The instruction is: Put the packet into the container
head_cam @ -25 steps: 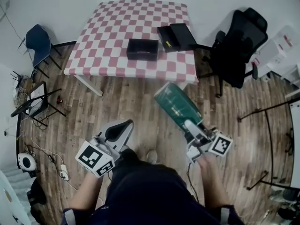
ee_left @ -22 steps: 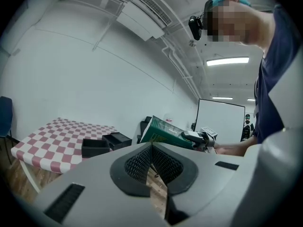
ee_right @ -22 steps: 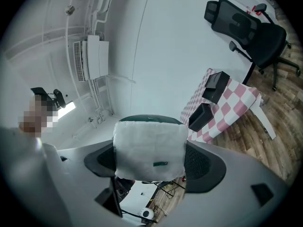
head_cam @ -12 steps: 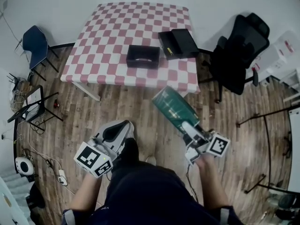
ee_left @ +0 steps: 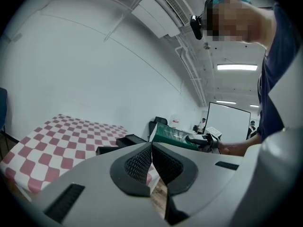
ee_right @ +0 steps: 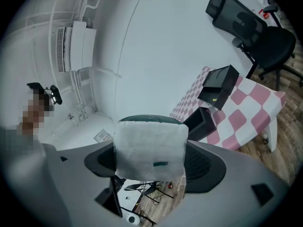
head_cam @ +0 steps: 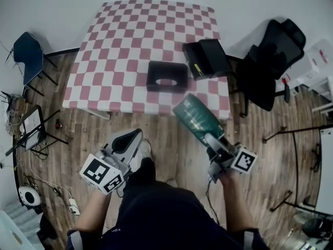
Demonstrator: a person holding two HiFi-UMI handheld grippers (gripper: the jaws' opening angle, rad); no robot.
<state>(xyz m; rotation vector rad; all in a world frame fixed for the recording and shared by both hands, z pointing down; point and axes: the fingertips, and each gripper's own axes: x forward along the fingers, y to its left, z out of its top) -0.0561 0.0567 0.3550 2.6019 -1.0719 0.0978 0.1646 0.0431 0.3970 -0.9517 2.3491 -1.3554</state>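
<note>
My right claw (head_cam: 212, 140) is clamped on one end of the green packet (head_cam: 194, 116), held in the air near the table's front edge, so I judge this is the carrying step; next I must bring it above the open black container (head_cam: 166, 76) and lower it in before releasing. My left claw (head_cam: 126, 144) is closed on nothing (its pads meet) and hangs low. The table (head_cam: 130, 35) has a red-white checked cloth, with a wooden floor (head_cam: 171, 139) and a black office chair (head_cam: 273, 56) beside.
</note>
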